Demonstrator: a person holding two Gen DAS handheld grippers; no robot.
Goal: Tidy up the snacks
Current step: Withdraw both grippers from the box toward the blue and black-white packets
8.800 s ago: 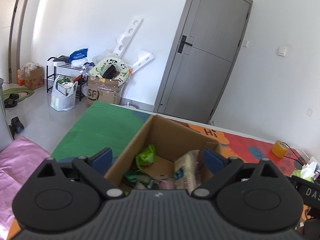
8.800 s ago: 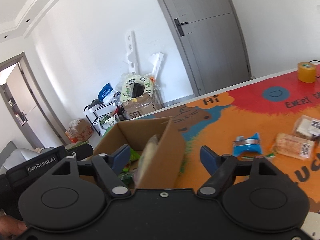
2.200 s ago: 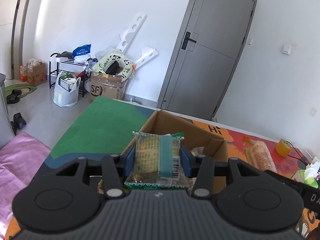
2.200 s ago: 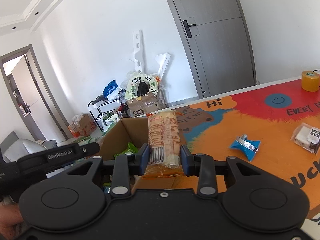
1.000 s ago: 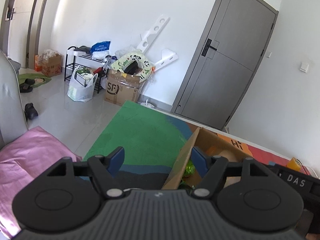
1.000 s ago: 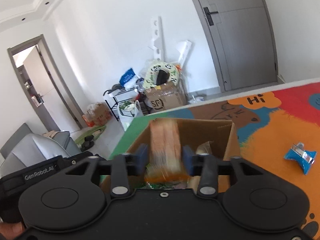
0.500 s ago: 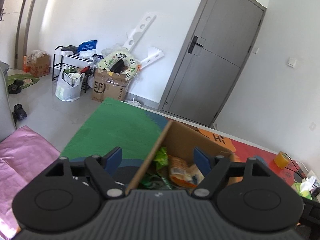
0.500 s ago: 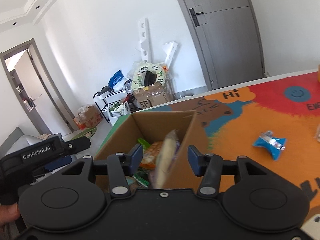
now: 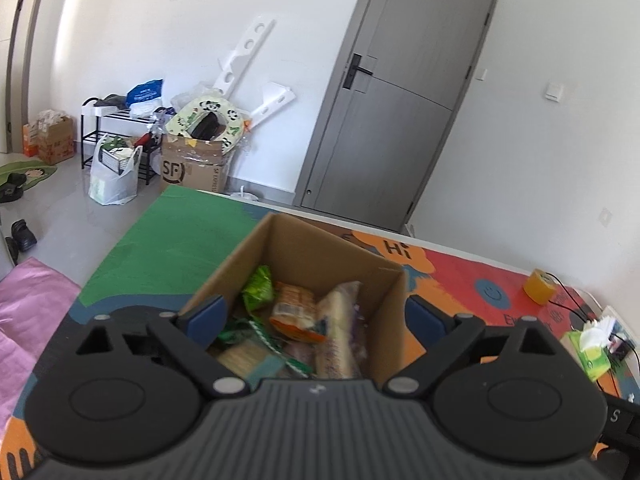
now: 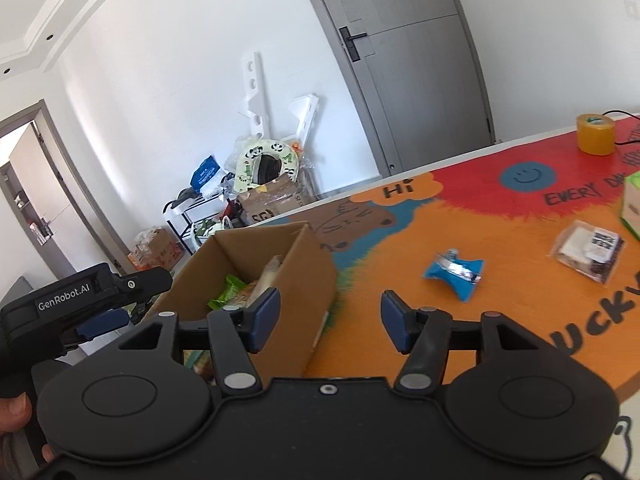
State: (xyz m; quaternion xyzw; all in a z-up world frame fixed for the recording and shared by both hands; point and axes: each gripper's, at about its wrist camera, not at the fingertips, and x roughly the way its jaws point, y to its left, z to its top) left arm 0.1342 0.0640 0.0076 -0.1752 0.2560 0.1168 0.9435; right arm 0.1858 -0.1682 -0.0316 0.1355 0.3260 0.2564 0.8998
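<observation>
A: Plain brown corrugated cardboard box (image 9: pixel 280 248), matt, raw cut edges. Inside, crinkly glossy plastic: green snack wrapper (image 9: pixel 258 288), orange biscuit pack (image 9: pixel 294 312), clear sleeve of crackers (image 9: pixel 338 328).

B: Same glossy film on the blue snack packet (image 10: pixel 454 272), with a silvery foil strip. Clear shiny plastic over the wrapped sandwich biscuit (image 10: pixel 588 250).

A: Matt black plastic on the left claw (image 9: pixel 316 316), ribbed grey shell, dull blue rubbery pads (image 9: pixel 206 316).

B: Likewise on the right claw (image 10: pixel 328 316): smooth matt black plastic, small bright metal screw heads.

A: Printed mat on the worktop (image 10: pixel 480 320), smooth, low sheen. Glossy yellow tape roll (image 10: pixel 595 134).

B: Satin grey door (image 9: pixel 392 120). Polished floor tiles (image 9: pixel 72 216).
</observation>
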